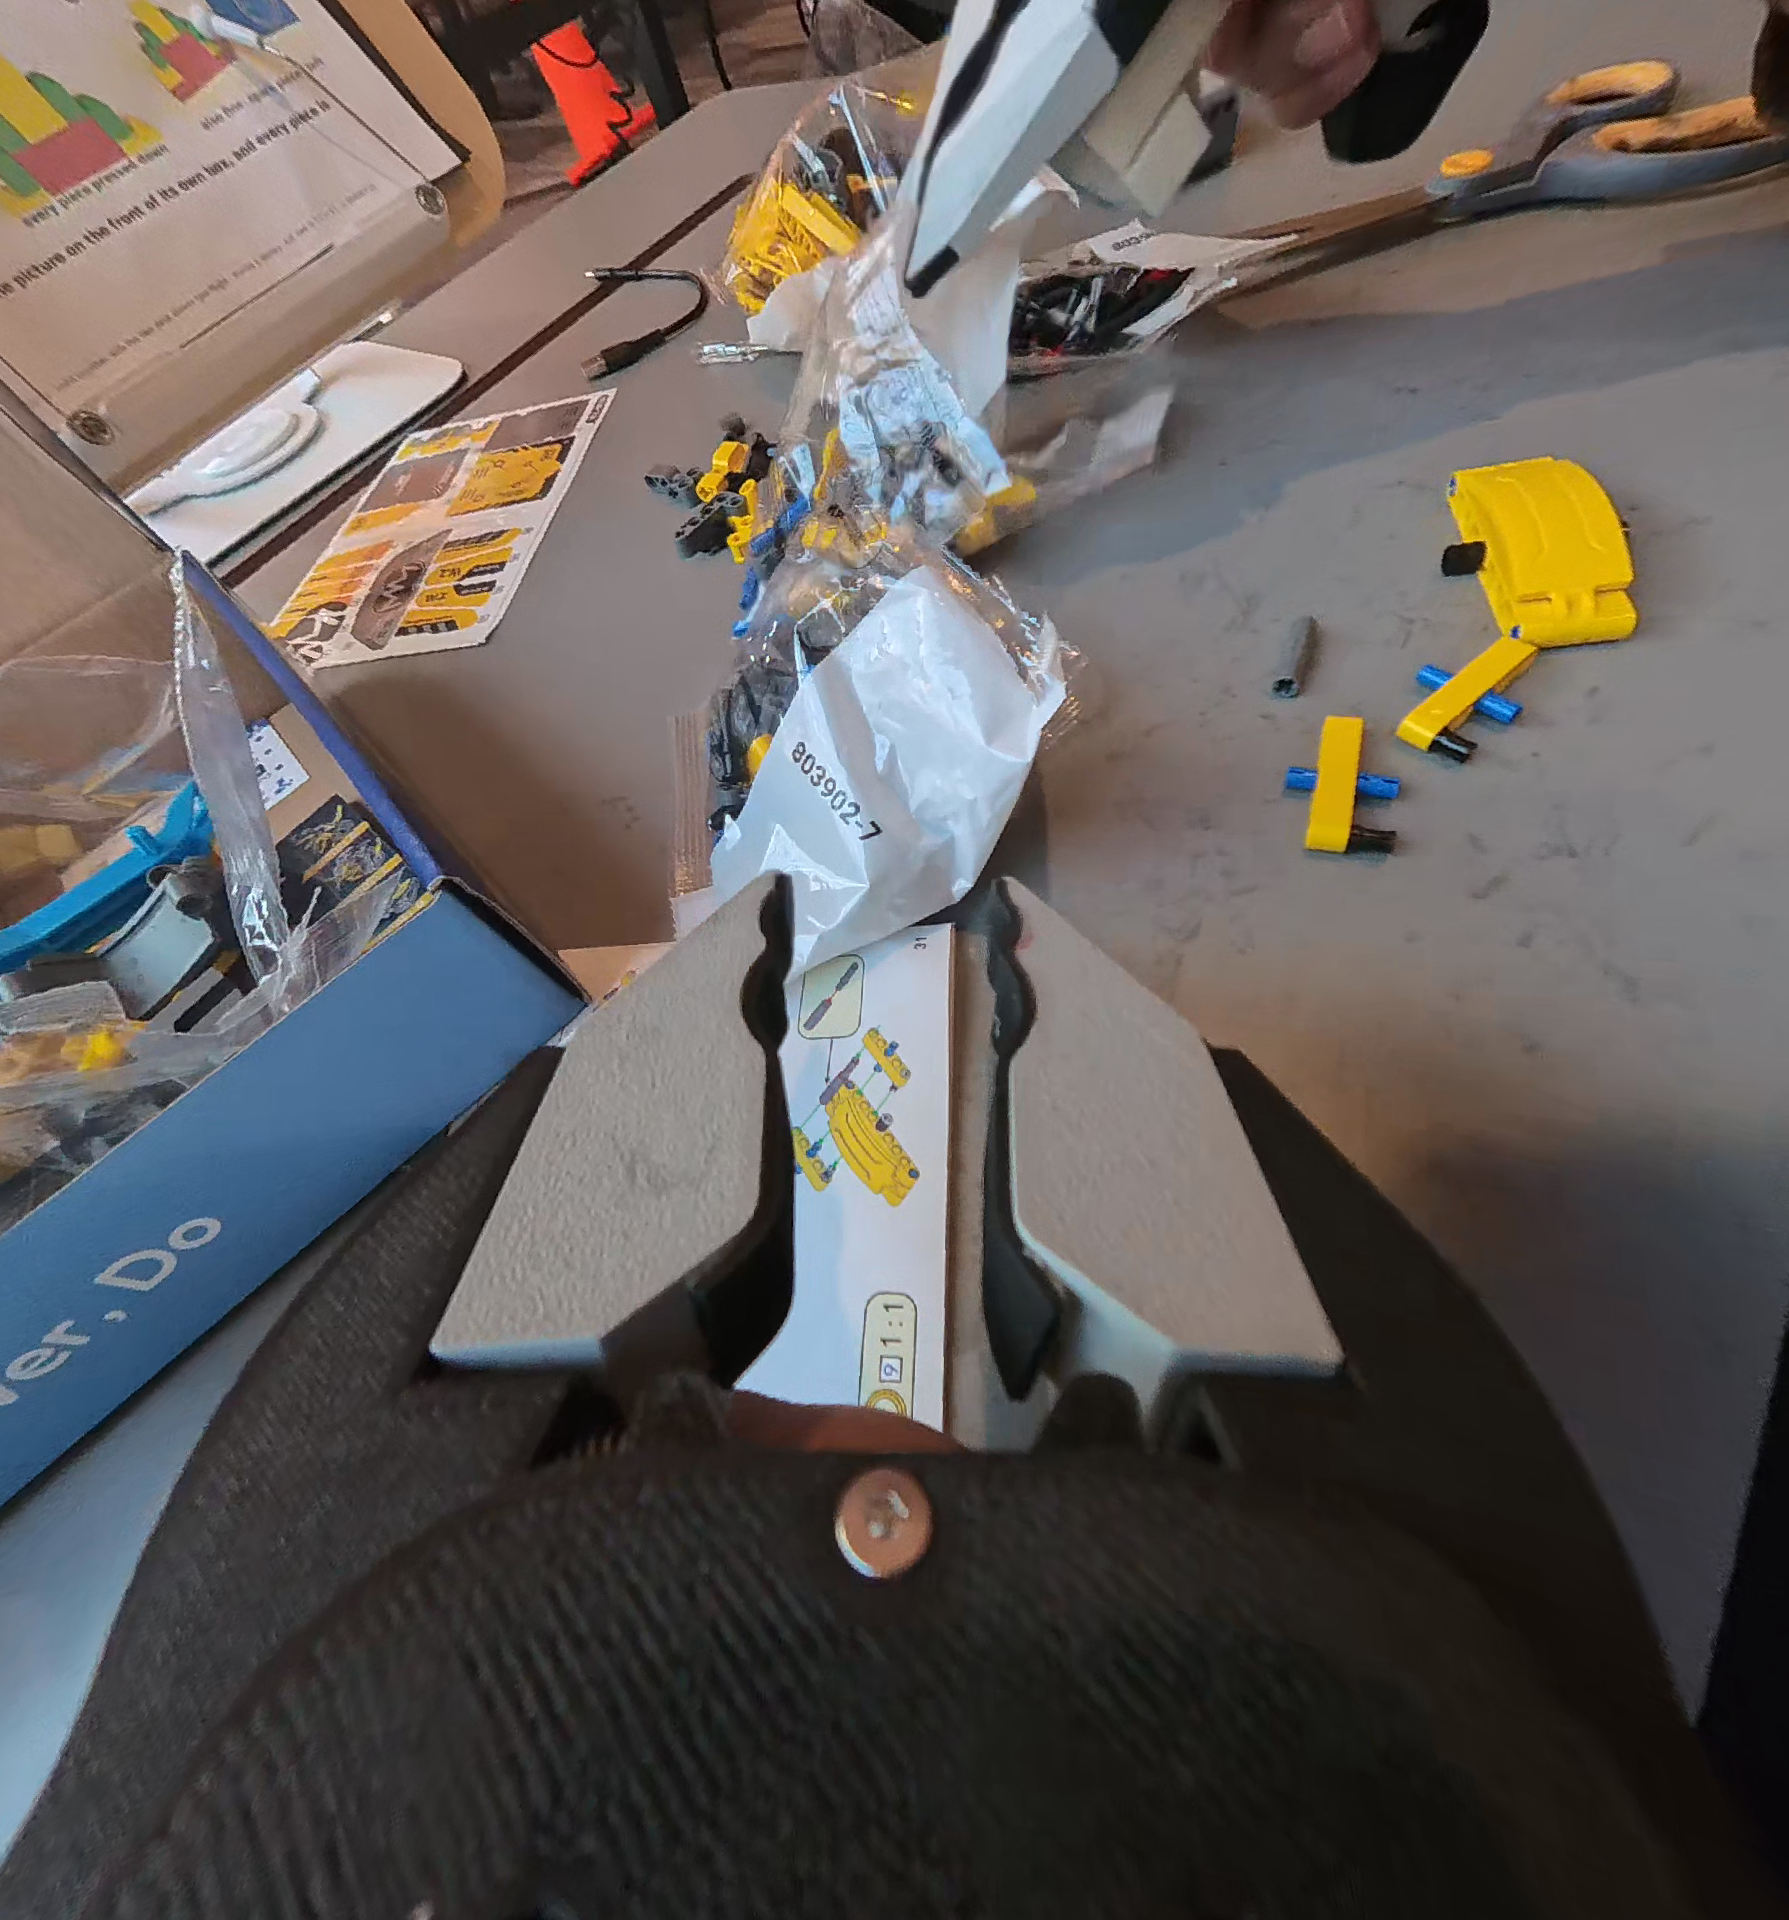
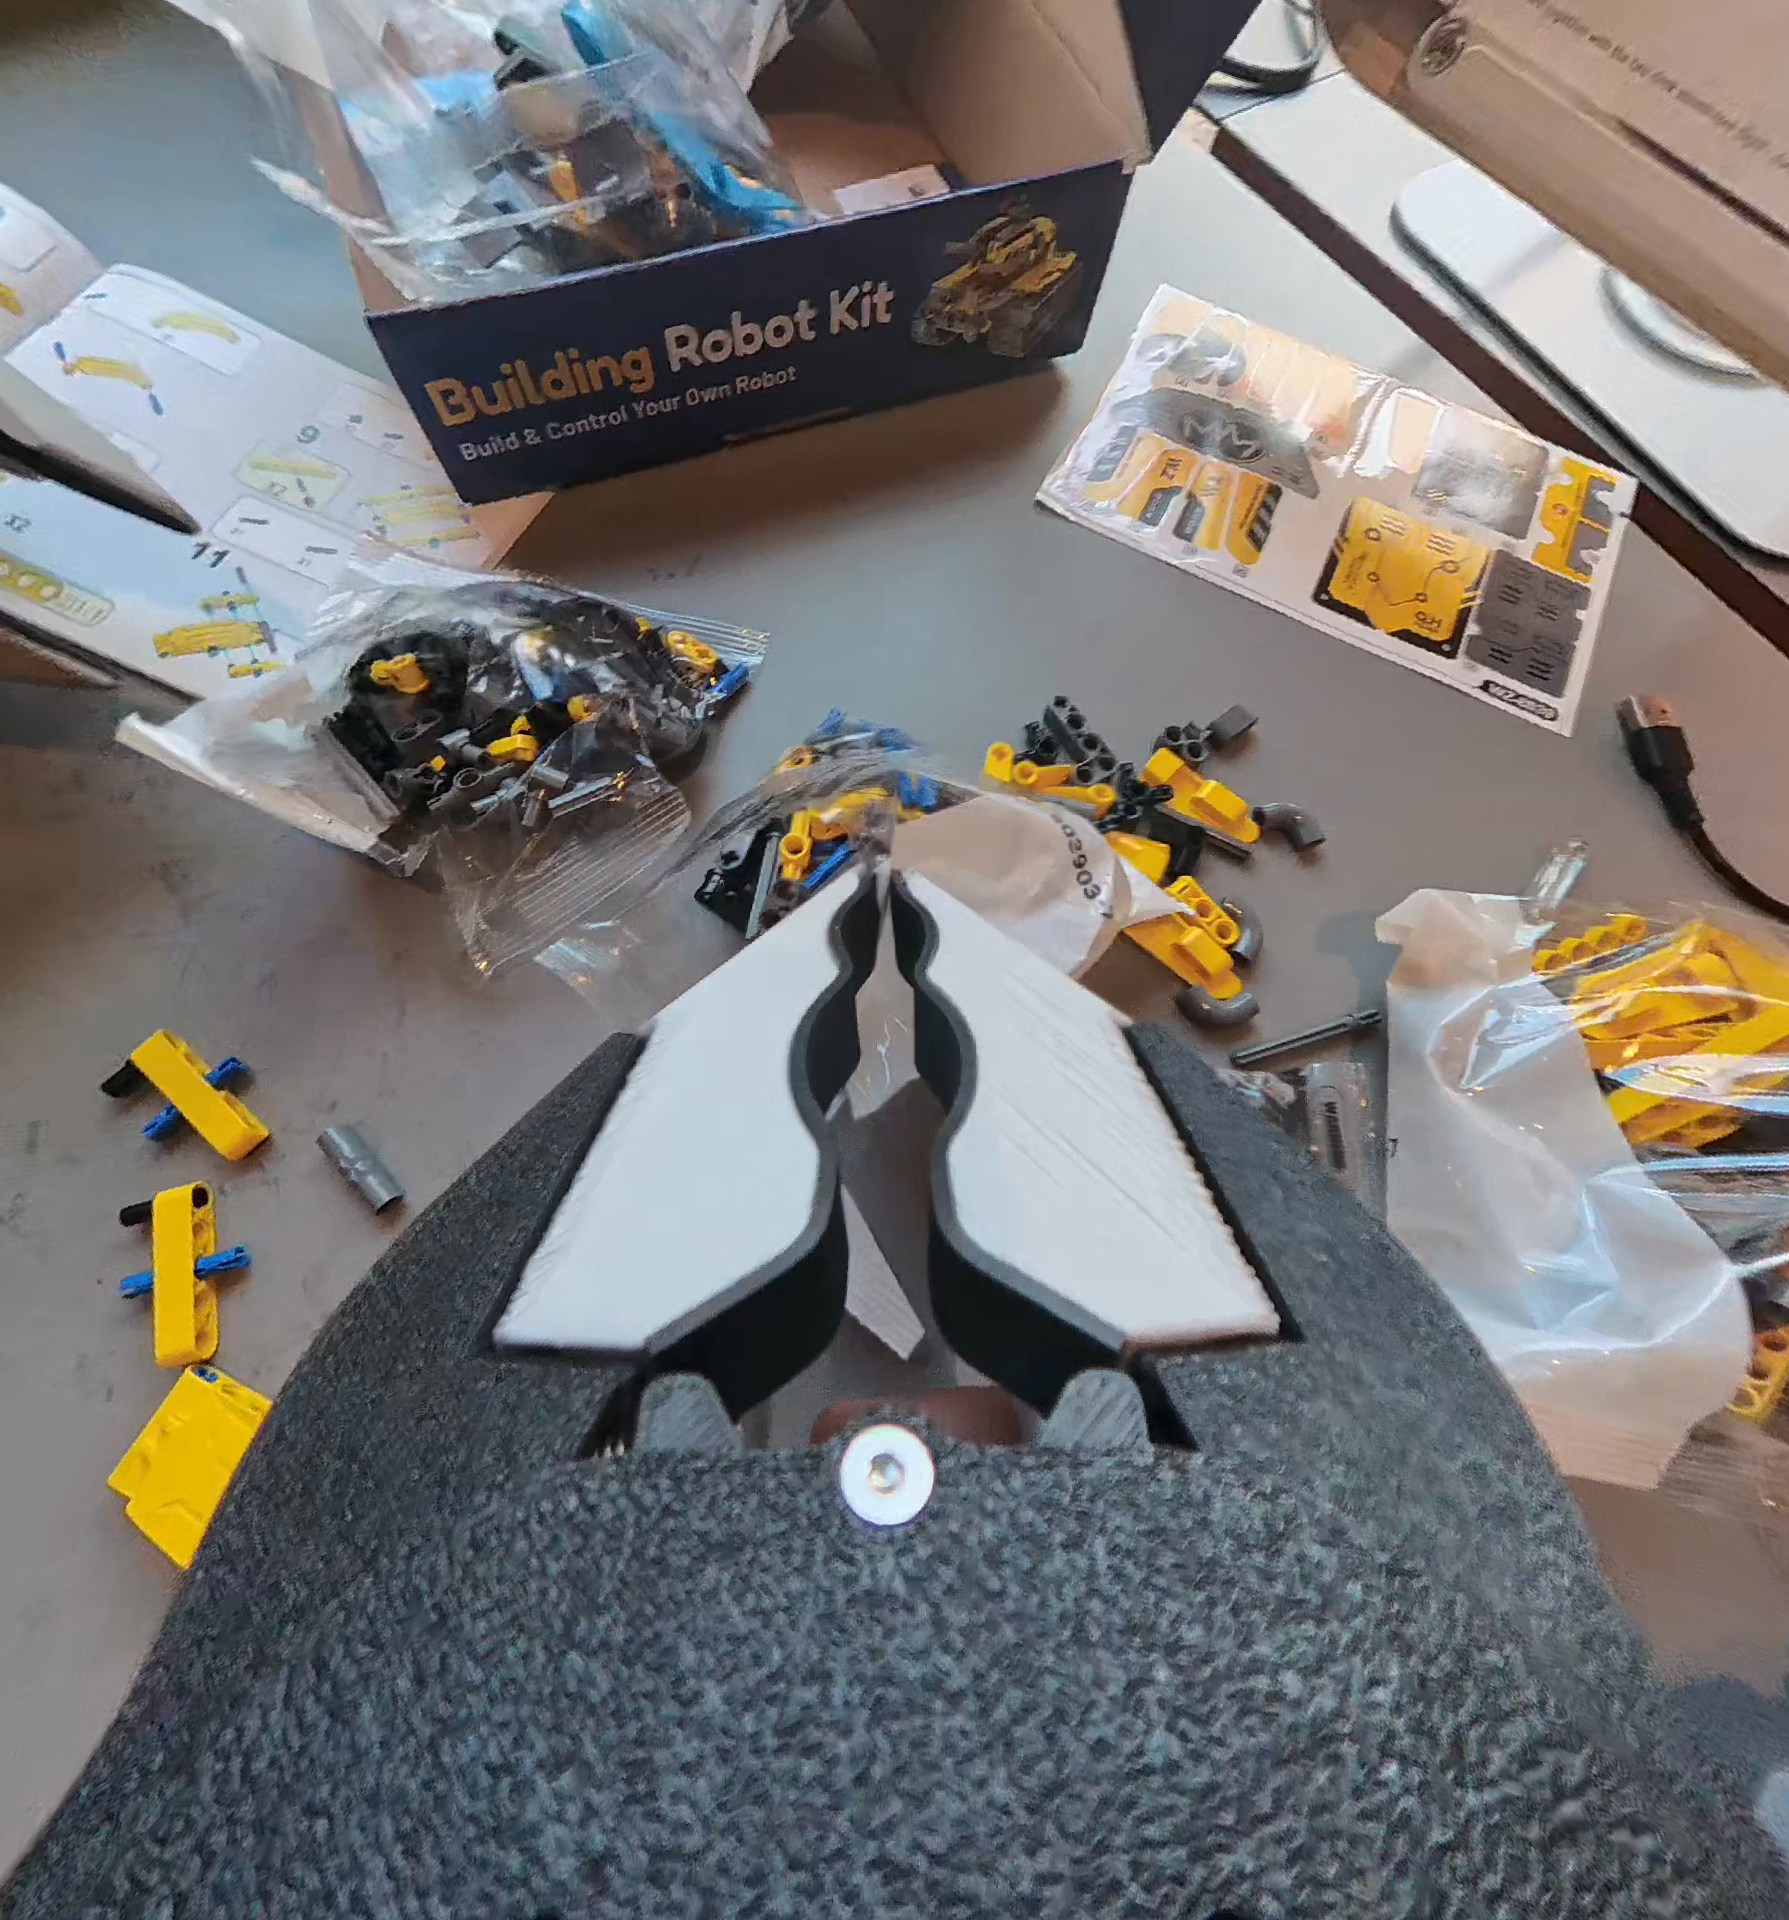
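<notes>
My right gripper (image 2: 882,883) is shut on the top edge of a clear plastic bag (image 2: 1025,873) with a white label, which hangs below it. In the left wrist view the right gripper (image 1: 926,275) holds that bag (image 1: 890,416) up above the table. Loose yellow, black and blue parts (image 2: 1181,800) lie spilled under the bag, and they also show in the left wrist view (image 1: 724,499). My left gripper (image 1: 890,904) is open and empty, low over an open instruction booklet (image 1: 869,1143). A sealed bag of parts (image 1: 890,727) lies just ahead of it.
A blue kit box (image 2: 724,353) with bagged parts stands at the back. Around it lie a sticker sheet (image 2: 1337,499), a bag of yellow parts (image 2: 1700,1039), a USB cable (image 2: 1669,769), a yellow panel (image 1: 1539,540), yellow beams (image 1: 1337,784), a grey tube (image 1: 1295,655) and scissors (image 1: 1555,156). There is about 20 cm between the tips of the two grippers. Both grippers' tips are roughly 20 cm from the yellow panel (image 1: 1539,540).
</notes>
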`<action>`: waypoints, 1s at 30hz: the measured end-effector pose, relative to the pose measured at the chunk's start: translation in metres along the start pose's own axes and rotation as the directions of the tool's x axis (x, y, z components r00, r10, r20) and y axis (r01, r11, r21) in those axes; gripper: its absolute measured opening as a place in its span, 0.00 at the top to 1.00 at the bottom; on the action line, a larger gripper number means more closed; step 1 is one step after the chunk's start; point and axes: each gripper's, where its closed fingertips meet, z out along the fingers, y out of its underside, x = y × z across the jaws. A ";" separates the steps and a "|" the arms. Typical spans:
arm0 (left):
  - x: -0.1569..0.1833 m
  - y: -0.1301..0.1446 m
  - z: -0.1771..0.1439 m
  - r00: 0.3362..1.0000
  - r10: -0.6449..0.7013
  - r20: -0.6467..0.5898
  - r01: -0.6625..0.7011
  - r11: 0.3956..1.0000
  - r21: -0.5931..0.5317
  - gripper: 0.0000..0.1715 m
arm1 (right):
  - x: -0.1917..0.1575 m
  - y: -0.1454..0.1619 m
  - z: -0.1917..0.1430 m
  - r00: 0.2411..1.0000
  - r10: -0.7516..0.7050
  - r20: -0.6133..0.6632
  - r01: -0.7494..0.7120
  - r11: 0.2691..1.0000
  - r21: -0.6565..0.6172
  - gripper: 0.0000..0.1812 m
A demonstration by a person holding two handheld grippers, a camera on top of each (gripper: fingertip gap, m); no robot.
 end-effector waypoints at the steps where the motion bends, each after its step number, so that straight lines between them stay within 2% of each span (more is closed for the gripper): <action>1: 0.000 0.001 0.000 1.000 -0.011 -0.009 0.011 1.000 -0.004 0.79 | -0.005 0.003 0.001 1.000 -0.015 0.023 0.015 1.000 -0.002 0.96; 5: -0.004 0.001 0.001 0.996 -0.078 -0.035 0.077 0.997 -0.008 0.79 | -0.014 0.025 0.002 0.993 -0.111 0.030 0.112 0.993 -0.046 0.88; 7: -0.004 0.001 0.000 0.995 -0.090 -0.045 0.090 0.996 -0.002 0.79 | -0.012 0.032 -0.006 0.986 -0.169 0.009 0.169 0.984 -0.055 0.84; 9: -0.003 0.001 0.000 0.995 -0.087 -0.054 0.087 0.996 0.001 0.79 | -0.006 0.037 -0.021 0.980 -0.197 -0.021 0.196 0.979 -0.047 0.84; 14: 0.000 0.001 0.001 0.996 -0.061 -0.058 0.061 0.998 -0.004 0.79 | 0.036 0.037 -0.074 0.976 -0.129 -0.176 0.141 0.988 0.056 0.86; 17: 0.001 0.000 0.002 0.996 -0.059 -0.067 0.059 0.998 -0.001 0.79 | 0.046 0.042 -0.091 0.980 -0.068 -0.185 0.088 0.991 0.101 0.86; 20: -0.001 -0.003 0.001 0.997 -0.053 -0.059 0.054 0.998 0.021 0.79 | 0.044 0.049 -0.091 0.976 -0.097 -0.197 0.119 0.987 0.108 0.85; 23: -0.002 -0.004 0.000 0.998 -0.048 -0.048 0.050 0.998 0.037 0.80 | 0.012 0.054 -0.081 0.975 -0.205 -0.086 0.215 0.967 0.134 0.83; 26: -0.003 -0.005 -0.001 0.998 -0.053 -0.038 0.055 0.997 0.045 0.80 | 0.015 0.066 -0.070 0.952 -0.274 -0.137 0.286 0.956 0.073 0.83; 28: -0.004 -0.006 -0.002 0.998 -0.048 -0.030 0.050 0.997 0.052 0.80 | 0.027 0.066 -0.070 0.958 -0.228 -0.175 0.246 0.965 0.090 0.83; 30: -0.004 -0.007 -0.003 0.999 -0.036 -0.019 0.037 0.997 0.065 0.80 | 0.031 0.067 -0.071 0.977 -0.157 -0.145 0.176 0.976 0.129 0.83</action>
